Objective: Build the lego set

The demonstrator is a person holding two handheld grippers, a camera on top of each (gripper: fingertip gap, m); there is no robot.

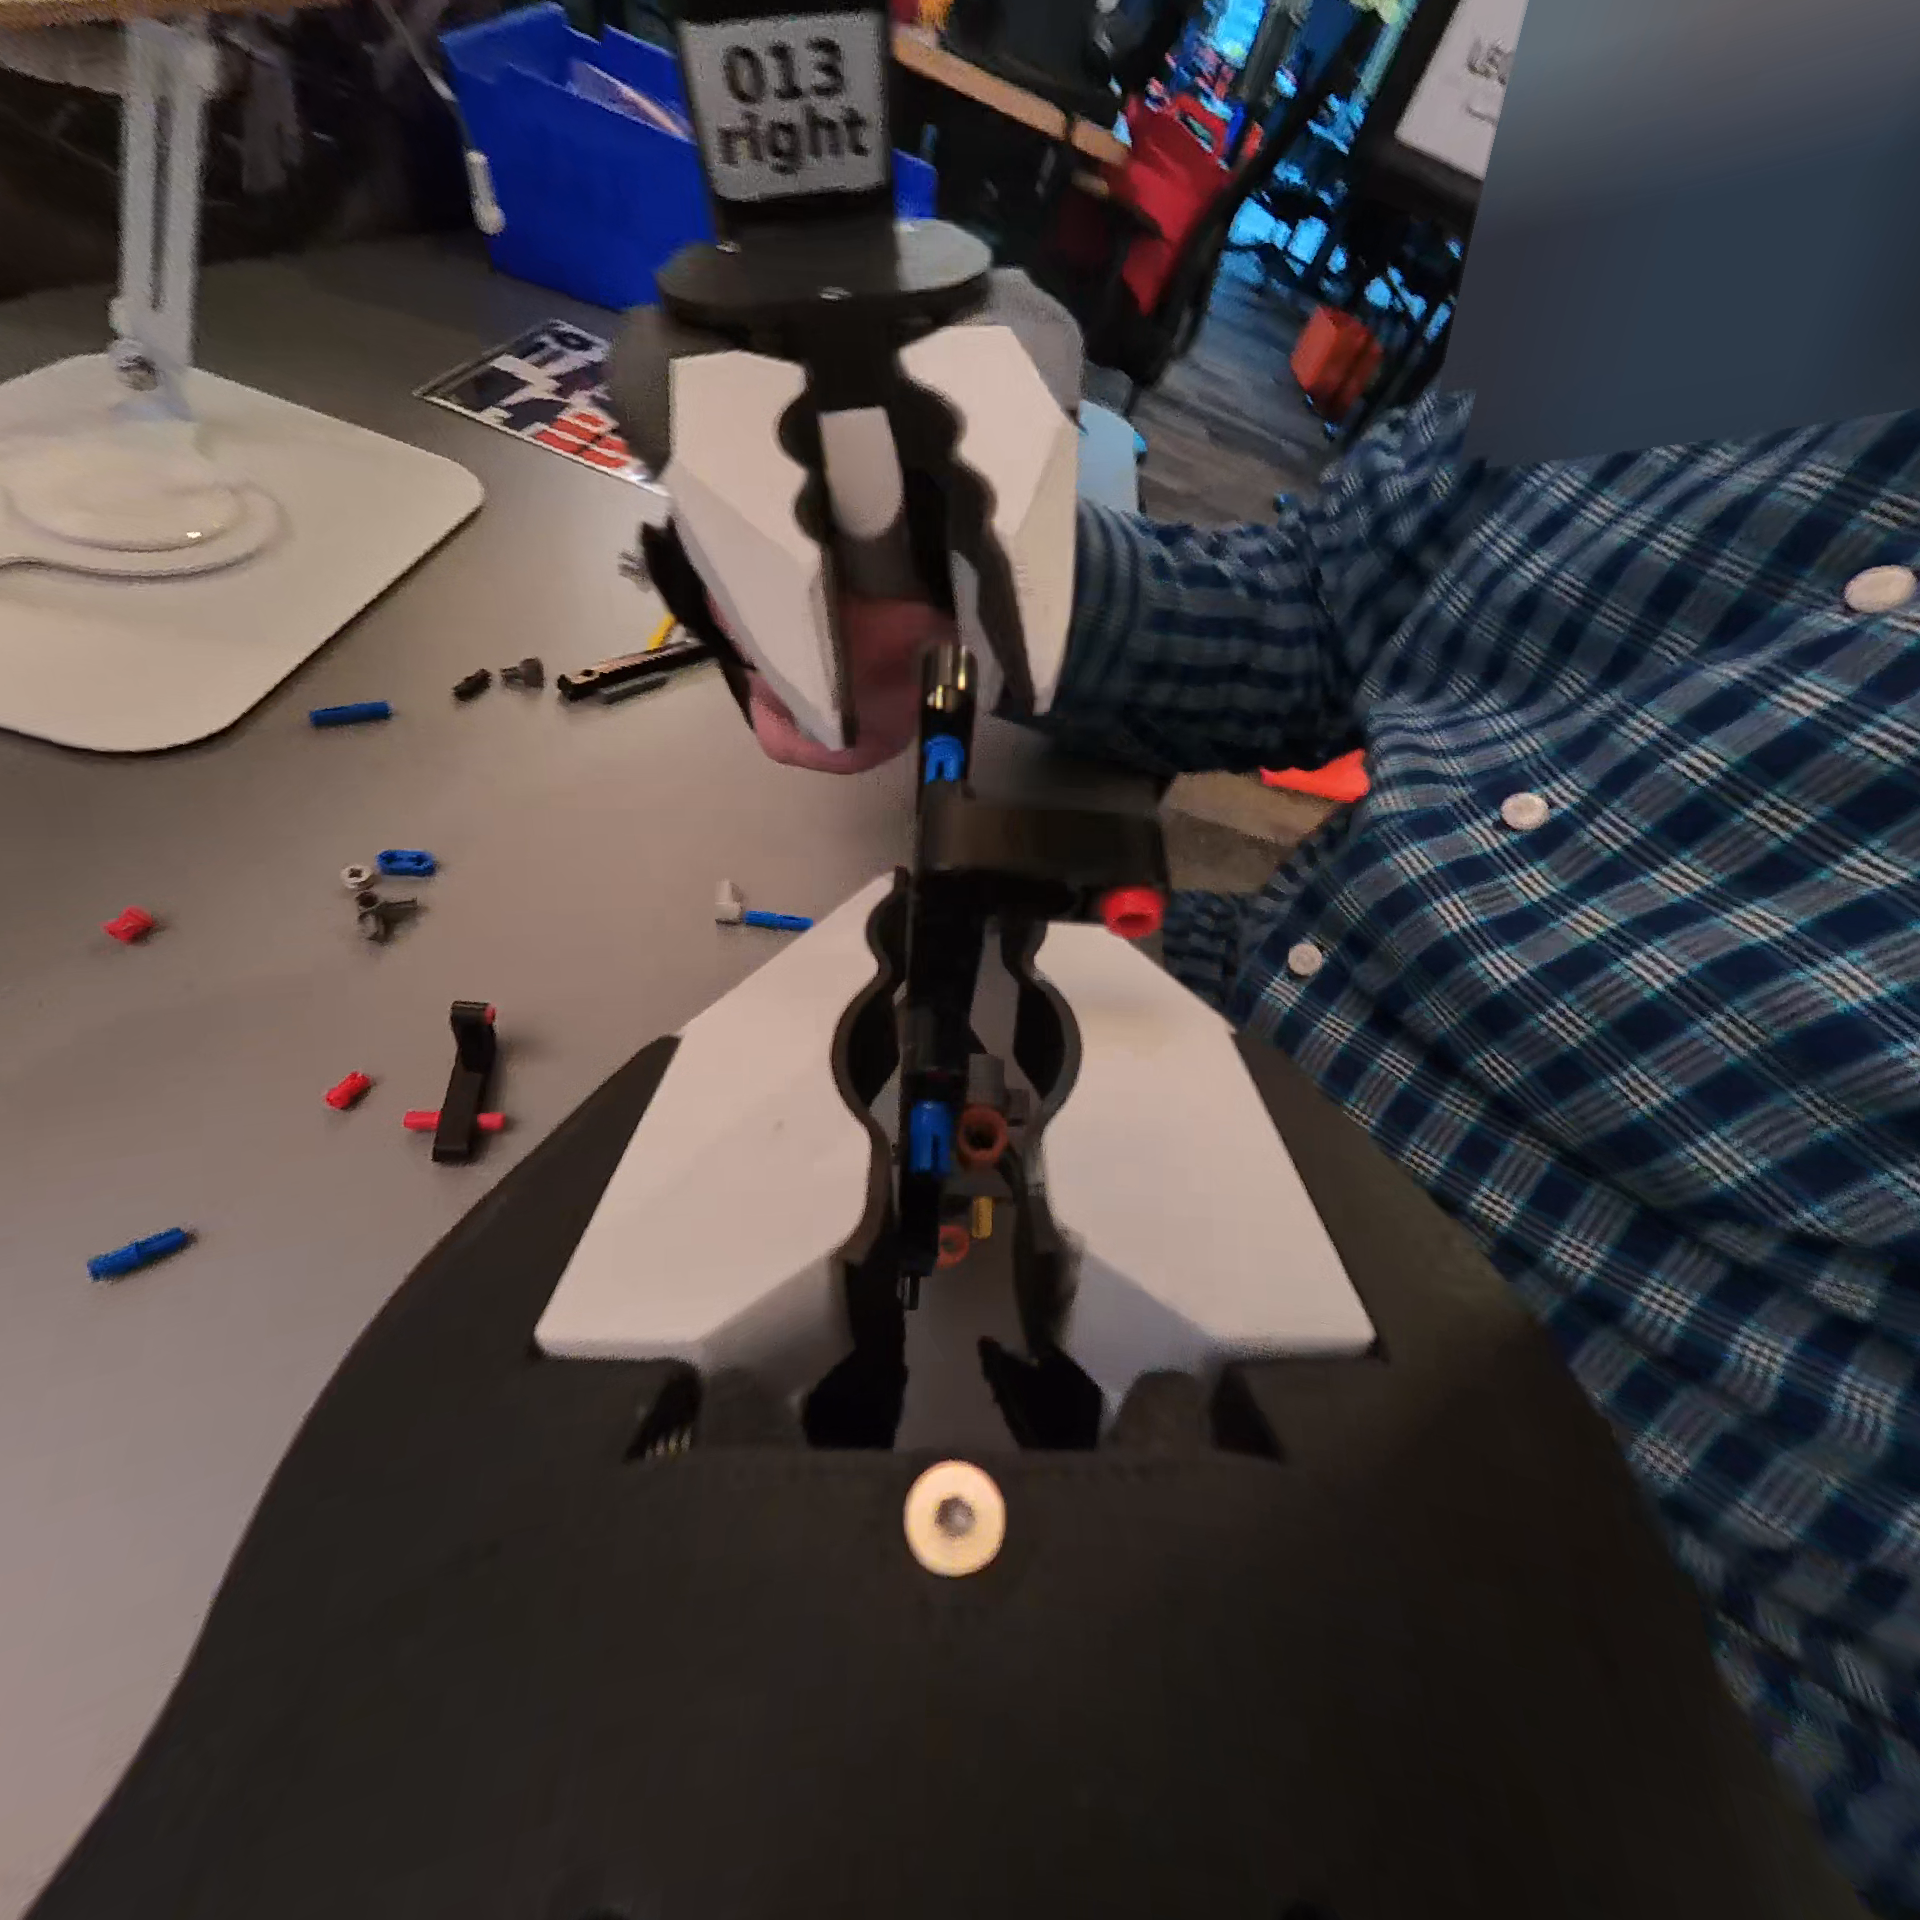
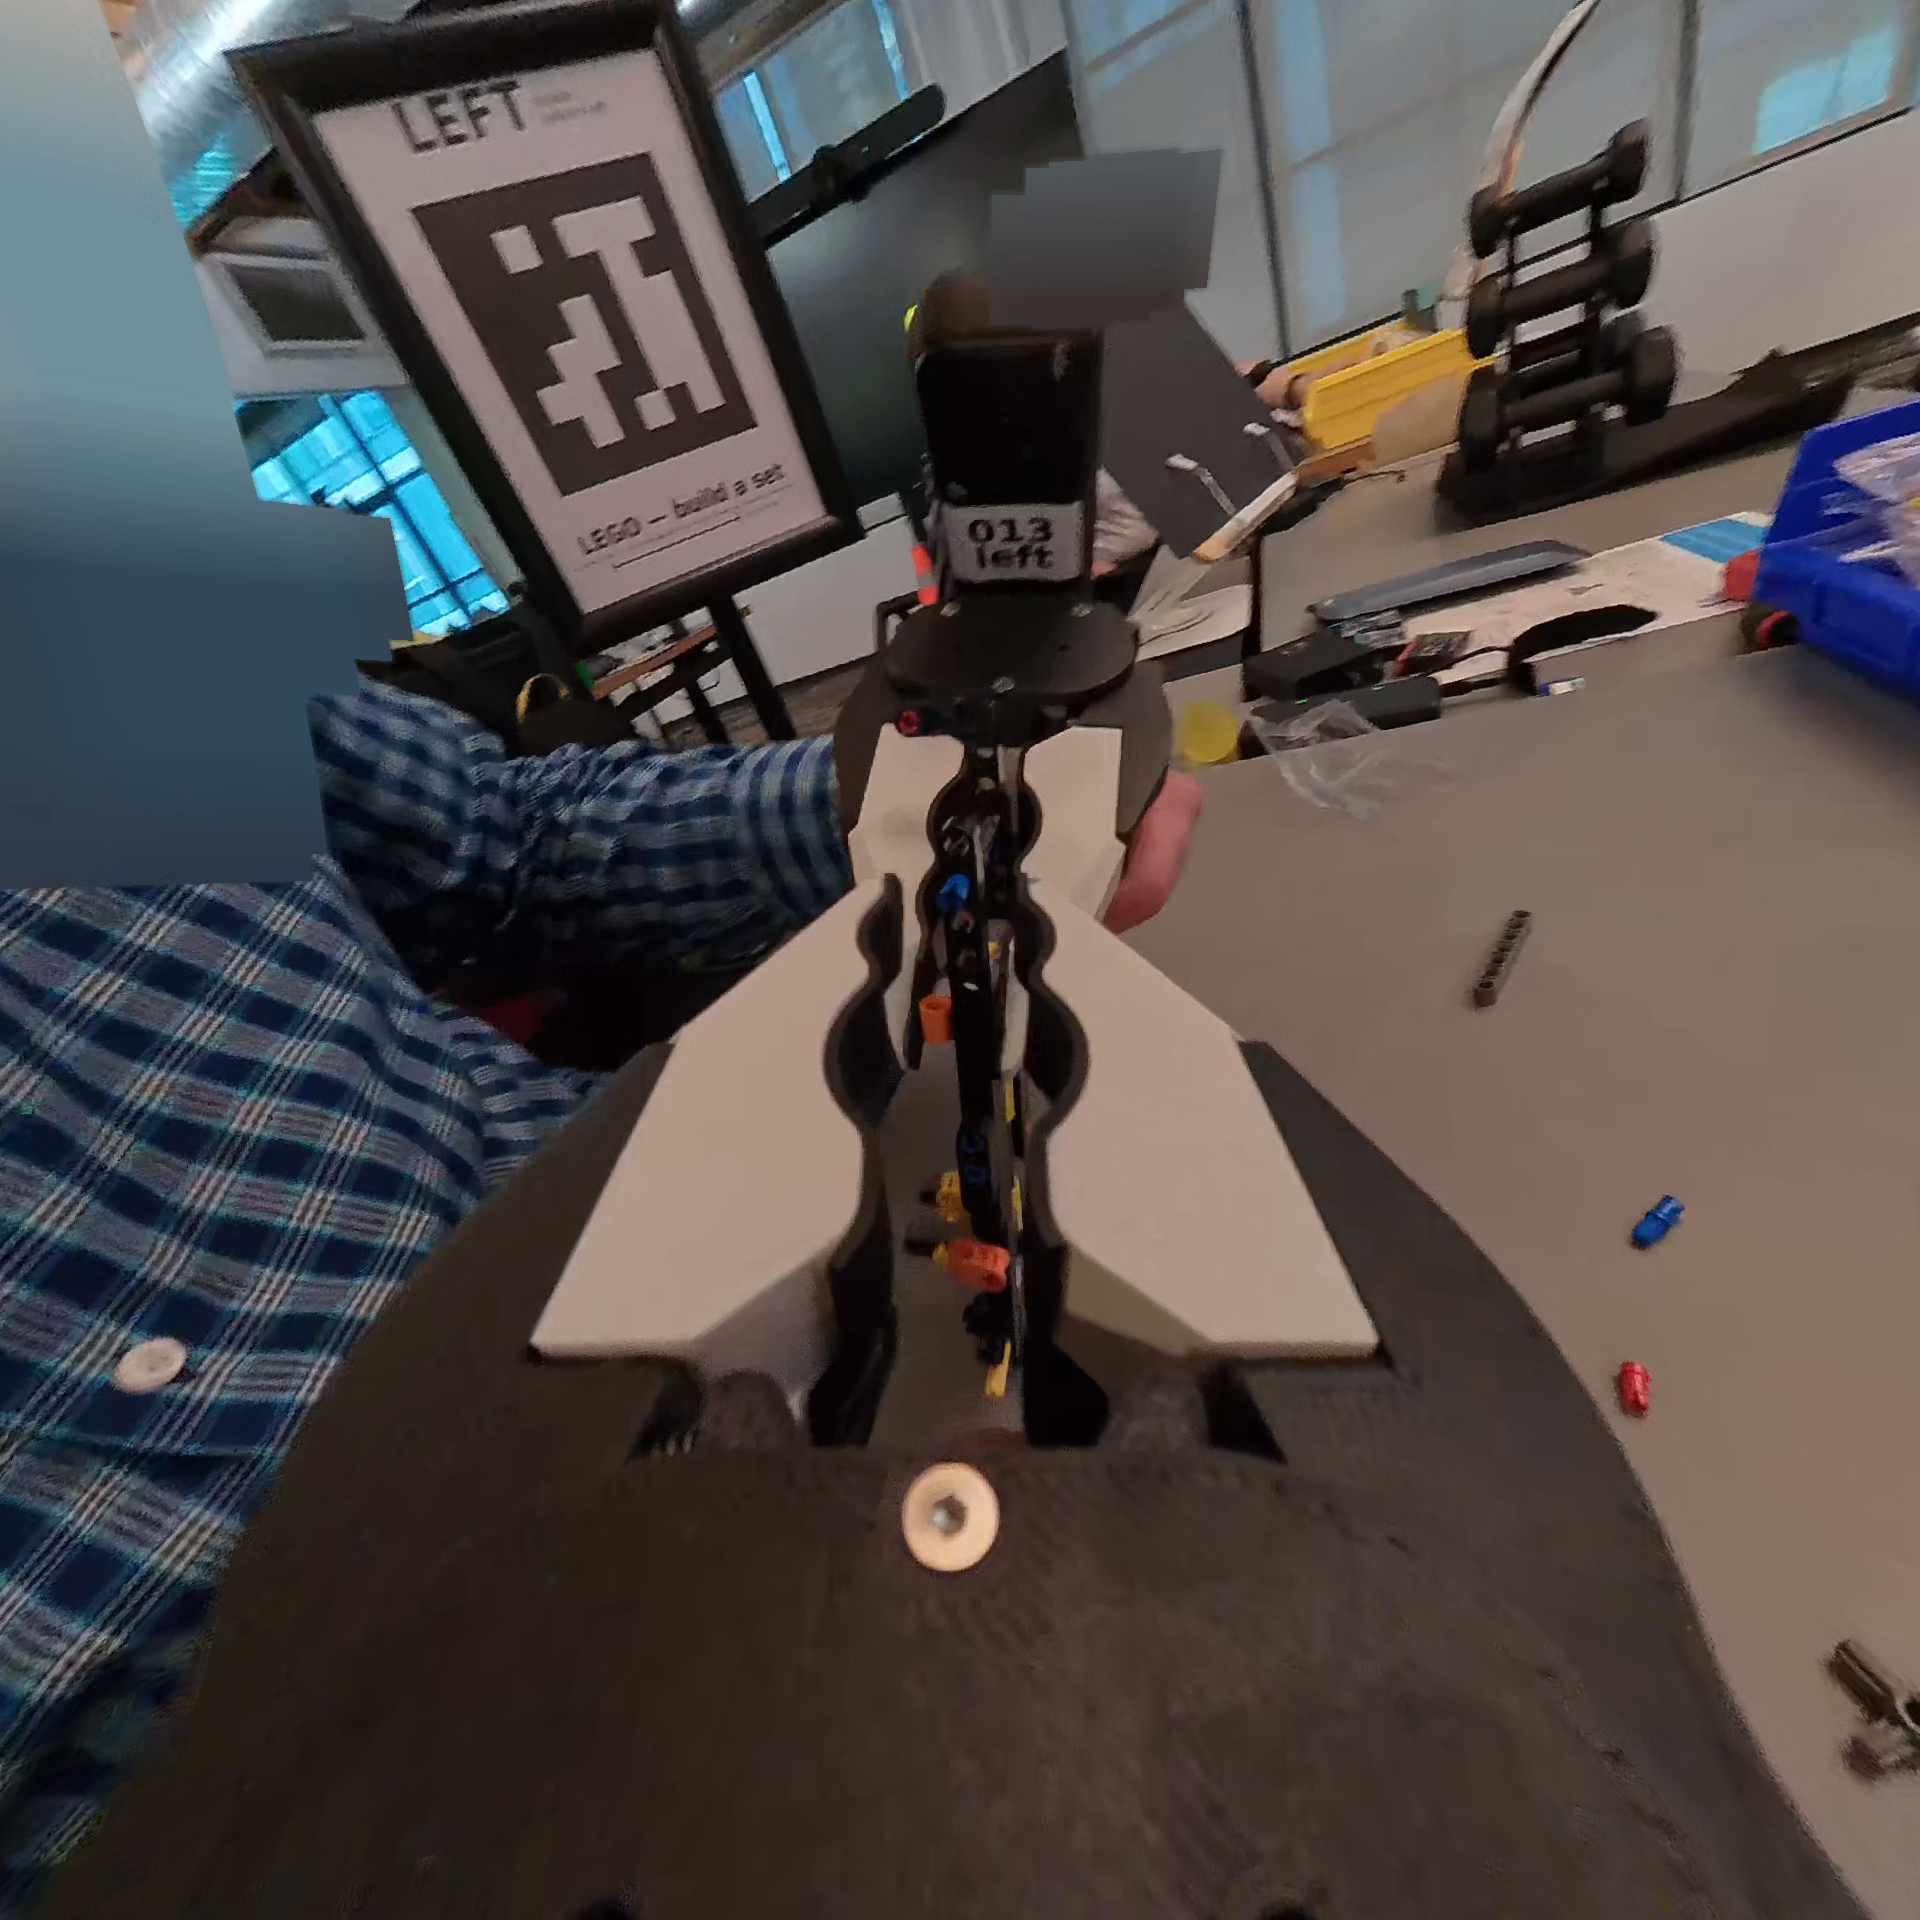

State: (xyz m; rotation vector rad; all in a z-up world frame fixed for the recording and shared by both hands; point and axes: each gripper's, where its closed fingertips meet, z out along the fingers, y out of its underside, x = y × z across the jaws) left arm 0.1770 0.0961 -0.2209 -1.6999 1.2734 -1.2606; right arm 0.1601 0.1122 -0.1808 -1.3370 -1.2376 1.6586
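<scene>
I hold the long black lego assembly studded with blue, red and orange pins up off the grey matte table, between my two tools. My left gripper has its white fingers clamped on one end; my right gripper is closed on the other end, facing it nose to nose. Loose pieces lie scattered on the tabletop: small blue pins, red pins, and a short black beam carrying red pegs.
</scene>
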